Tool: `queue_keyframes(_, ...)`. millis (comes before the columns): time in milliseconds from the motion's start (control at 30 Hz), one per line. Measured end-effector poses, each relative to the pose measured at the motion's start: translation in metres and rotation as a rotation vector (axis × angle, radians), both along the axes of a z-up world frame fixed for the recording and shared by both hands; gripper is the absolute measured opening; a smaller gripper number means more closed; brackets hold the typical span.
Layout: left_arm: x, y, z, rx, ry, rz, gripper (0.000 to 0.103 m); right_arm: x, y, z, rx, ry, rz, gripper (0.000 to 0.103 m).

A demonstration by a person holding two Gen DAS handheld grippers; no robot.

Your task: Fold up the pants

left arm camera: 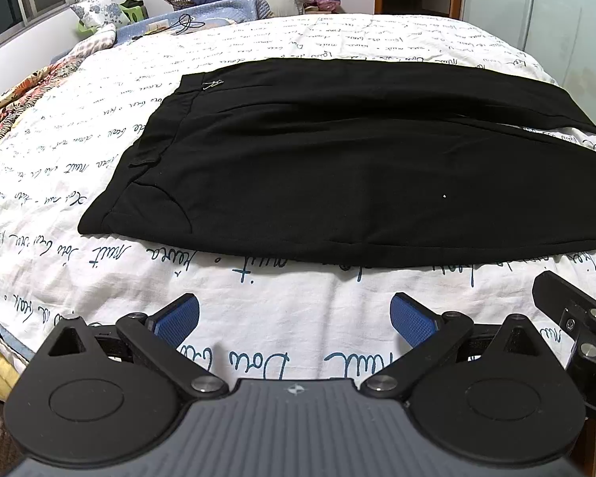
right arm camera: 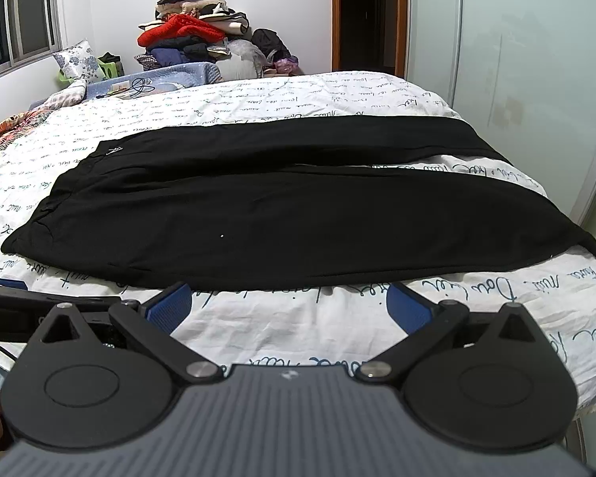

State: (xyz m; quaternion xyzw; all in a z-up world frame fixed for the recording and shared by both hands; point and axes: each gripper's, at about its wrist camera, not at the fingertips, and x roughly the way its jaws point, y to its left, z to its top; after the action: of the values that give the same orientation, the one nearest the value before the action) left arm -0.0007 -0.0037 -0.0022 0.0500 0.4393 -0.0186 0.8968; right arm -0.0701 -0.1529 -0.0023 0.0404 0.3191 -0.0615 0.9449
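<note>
Black pants (left arm camera: 337,167) lie flat across the bed, waistband to the left, both legs running right side by side. They also show in the right wrist view (right arm camera: 278,214), with the leg ends reaching the bed's right edge. My left gripper (left arm camera: 294,314) is open and empty, just short of the pants' near edge, over bare sheet. My right gripper (right arm camera: 290,302) is open and empty, close to the near edge of the near leg. The right gripper shows at the right edge of the left wrist view (left arm camera: 576,318).
The bed has a white sheet with blue handwriting print (left arm camera: 258,39). A pile of clothes (right arm camera: 194,43) and a pillow (right arm camera: 77,61) sit at the far end. A window (right arm camera: 16,20) is at left, a wardrobe door (right arm camera: 516,79) at right.
</note>
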Motion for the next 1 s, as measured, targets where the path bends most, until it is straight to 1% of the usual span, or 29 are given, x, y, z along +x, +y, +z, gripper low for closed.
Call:
queue_keyframes(200, 0.0011, -0.0001, -0.0009, 0.007, 0.005, 0.001, 0.103, 0.0005, 0.0005, -0.0007, -0.002, 0.001, -0.001, 0.103)
queue_keyframes(533, 0.0019, 0.0034, -0.0021, -0.006, 0.006, 0.009, 0.103, -0.0011, -0.0026, 0.0012, 0.002, 0.001, 0.001, 0.103)
queue_keyframes(1000, 0.0037, 0.0036, -0.004, -0.002, 0.013, 0.01, 0.103, -0.0005, -0.0023, 0.0013, 0.004, 0.003, 0.003, 0.103)
